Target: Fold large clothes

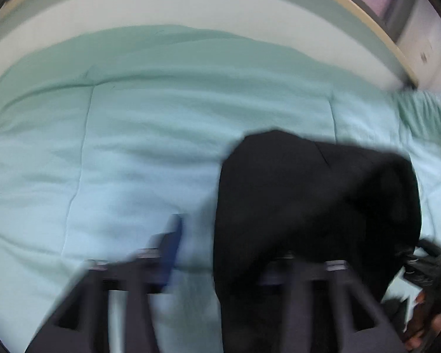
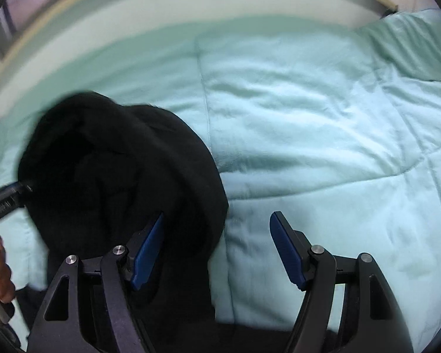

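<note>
A black garment (image 1: 308,194) lies bunched on the pale green comforter (image 1: 132,147). In the blurred left wrist view my left gripper (image 1: 244,235) hangs over the garment's near edge. Its left blue pad (image 1: 172,244) stands apart from the cloth, over bare comforter. The cloth drapes over and hides its right finger, and the jaws look open. In the right wrist view the black garment (image 2: 117,176) fills the left side. My right gripper (image 2: 217,214) is open. Its left pad (image 2: 148,253) is over the cloth, its right pad (image 2: 286,253) over the comforter (image 2: 323,132).
The bed's far edge, a pale mattress side (image 1: 161,8) with a cream rim (image 1: 376,26), curves across the top of both views. The other gripper (image 2: 6,200) and a hand (image 2: 0,273) show at the left edge. A hand (image 1: 420,317) shows at the lower right.
</note>
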Available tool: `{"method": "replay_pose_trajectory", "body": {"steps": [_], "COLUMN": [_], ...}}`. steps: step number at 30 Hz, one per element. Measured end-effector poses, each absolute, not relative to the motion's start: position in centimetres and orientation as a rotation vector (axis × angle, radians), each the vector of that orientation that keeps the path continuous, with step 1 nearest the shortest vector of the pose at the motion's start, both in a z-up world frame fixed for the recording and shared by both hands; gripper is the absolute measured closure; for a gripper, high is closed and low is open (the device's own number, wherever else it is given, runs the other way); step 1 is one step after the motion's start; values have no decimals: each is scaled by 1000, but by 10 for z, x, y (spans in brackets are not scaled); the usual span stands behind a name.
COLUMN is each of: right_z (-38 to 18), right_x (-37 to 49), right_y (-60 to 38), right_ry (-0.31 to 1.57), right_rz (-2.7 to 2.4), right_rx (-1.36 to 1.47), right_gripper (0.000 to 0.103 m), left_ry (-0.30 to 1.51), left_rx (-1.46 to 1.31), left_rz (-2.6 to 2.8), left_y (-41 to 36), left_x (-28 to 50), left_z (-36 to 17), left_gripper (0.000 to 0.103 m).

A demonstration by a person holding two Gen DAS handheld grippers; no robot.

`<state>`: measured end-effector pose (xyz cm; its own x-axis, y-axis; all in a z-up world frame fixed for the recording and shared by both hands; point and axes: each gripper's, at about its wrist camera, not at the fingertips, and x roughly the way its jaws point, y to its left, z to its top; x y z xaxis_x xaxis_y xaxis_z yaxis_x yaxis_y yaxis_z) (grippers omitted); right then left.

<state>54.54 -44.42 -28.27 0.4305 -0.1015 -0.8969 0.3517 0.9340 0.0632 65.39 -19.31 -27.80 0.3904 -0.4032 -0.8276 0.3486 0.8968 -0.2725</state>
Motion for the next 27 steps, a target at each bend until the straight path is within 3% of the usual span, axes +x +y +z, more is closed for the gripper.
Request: {"method": "replay_pose_trajectory", "body": {"steps": [1,5,7,11,12,15,17,20,27], "right_z": [-288,-245,-243,-330,-349,-345,-329,-302,-222], "right_x": [551,516,495,512,517,512,499,468,460], "right_y": [-448,-458,-457,-463,-465,-470,-473,-474,-452], "right_ry": [1114,923,876,1110,1155,1157,1151,1113,968], "right_rz": [-295,-237,-218,-229,-214,-201,-191,-147,-66], "right_rx": [243,307,308,345,370,404,408,382,304], "right_gripper": [102,99,99,98,97,84,62,48,47], "left_ry": [1080,991,1058,1335,1317,1290,1234,1196,992], "left_rx": [-106,-307,-306,-195,-240,-259,-153,-22,87], "left_rz": [-495,-649,-667,-576,-597,-621,-625,-665,-839], "left_y": [-185,-127,-117,-128,-123,-109,-102,-91,-114], "left_x": [657,634,629,646,648,645,629,607,579], "left_z": [-276,-243,-260,-366,-370,-347,-327,-299,-208], "left_gripper": [94,91,91,87,87,77,56,52,52]}}
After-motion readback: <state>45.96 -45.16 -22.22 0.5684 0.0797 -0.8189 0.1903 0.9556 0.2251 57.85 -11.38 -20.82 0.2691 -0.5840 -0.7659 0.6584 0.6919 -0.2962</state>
